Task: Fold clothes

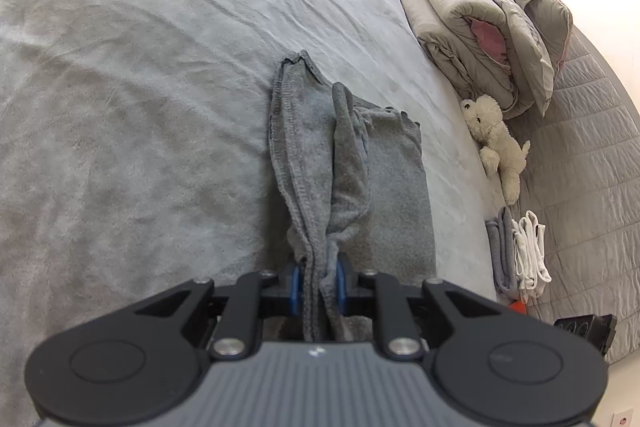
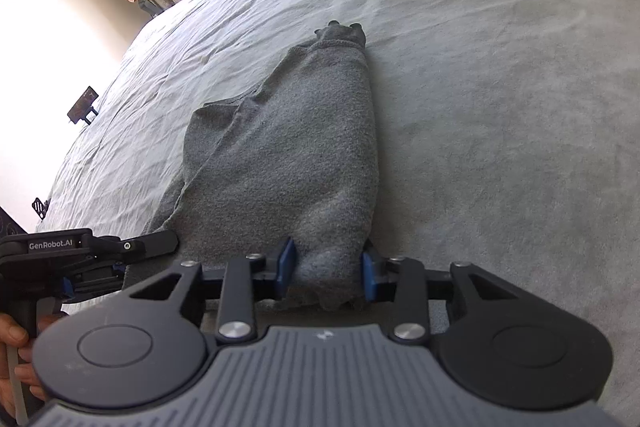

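Closest to the left wrist lens, the left gripper (image 1: 318,285) has its blue pads (image 1: 295,287) pinched tight on bunched layers of a soft grey knitted garment (image 1: 348,155), whose stitched hem edges run forward from the jaws. That garment lies partly folded on the pale grey bedspread (image 1: 140,87), its far part resting flat while the gathered near end rises to the grip.

Seen from the right wrist, the right gripper (image 2: 326,271) holds a thick rounded fold of the same garment (image 2: 296,147) between wider-set pads; they appear to press the cloth, though the contact on the right pad is partly hidden.

Judging by its drape, the knit is light, limp and slightly fuzzy, so it should not slip, yet it will sag and bunch wherever unsupported. Good holds would be at hems and corners, taking all layers together so the fold stays square.

Readable writing: "GenRobot.AI" in white on the black body of the left gripper (image 2: 80,251). A cream plush bear (image 1: 496,139), folded grey quilts (image 1: 480,19) and a small stack of folded white and grey clothes (image 1: 518,255) sit along the bed's far side.
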Tool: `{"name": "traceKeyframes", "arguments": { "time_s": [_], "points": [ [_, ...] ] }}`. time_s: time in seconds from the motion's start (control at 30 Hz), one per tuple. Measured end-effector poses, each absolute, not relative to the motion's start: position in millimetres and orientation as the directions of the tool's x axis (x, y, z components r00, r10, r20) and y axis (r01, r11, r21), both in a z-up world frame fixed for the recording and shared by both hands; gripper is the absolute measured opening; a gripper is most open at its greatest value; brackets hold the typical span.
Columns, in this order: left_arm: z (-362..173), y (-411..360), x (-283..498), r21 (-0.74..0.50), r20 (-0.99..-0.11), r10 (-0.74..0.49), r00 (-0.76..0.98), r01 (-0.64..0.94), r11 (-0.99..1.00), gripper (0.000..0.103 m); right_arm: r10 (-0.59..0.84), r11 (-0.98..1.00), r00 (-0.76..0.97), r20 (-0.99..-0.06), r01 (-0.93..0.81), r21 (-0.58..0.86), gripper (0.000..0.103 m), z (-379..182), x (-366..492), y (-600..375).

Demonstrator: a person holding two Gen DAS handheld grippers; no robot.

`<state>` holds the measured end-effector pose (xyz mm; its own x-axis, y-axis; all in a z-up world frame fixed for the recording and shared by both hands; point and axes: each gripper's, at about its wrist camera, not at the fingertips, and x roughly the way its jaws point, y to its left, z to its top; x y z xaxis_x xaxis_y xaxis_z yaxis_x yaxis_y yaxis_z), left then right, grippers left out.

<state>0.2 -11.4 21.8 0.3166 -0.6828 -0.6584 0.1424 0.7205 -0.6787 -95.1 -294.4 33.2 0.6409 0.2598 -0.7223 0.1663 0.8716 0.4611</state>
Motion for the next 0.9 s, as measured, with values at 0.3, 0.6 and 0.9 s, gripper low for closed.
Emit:
{"name": "traceKeyframes", "arguments": {
  "time_s": [0.3, 0.6, 0.9],
  "points": [
    [34.2, -22.0, -9.4, -0.593, -0.676, -0.625, 0.389, 0.215, 0.776, 0.017, 0.199, 0.927, 0.742, -0.641, 0.07, 0.369, 0.026, 58.5, -101.2, -272.2],
    [22.5, -21.3, -7.8, -0.581, -0.699, -0.608, 0.377, 0.196, 0.79, 0.017, 0.265, 0.788, 0.673, -0.69, 0.262, 0.558, 0.044, 24.9, -90.9, -299.9],
    [19.9, -22.4, -10.2, -0.569, -0.705, -0.6, 0.377, 0.204, 0.797, 0.018, 0.245, 0.794, 0.689, -0.682, 0.262, 0.549, 0.048, 25.3, -91.1, -293.4]
  ]
}}
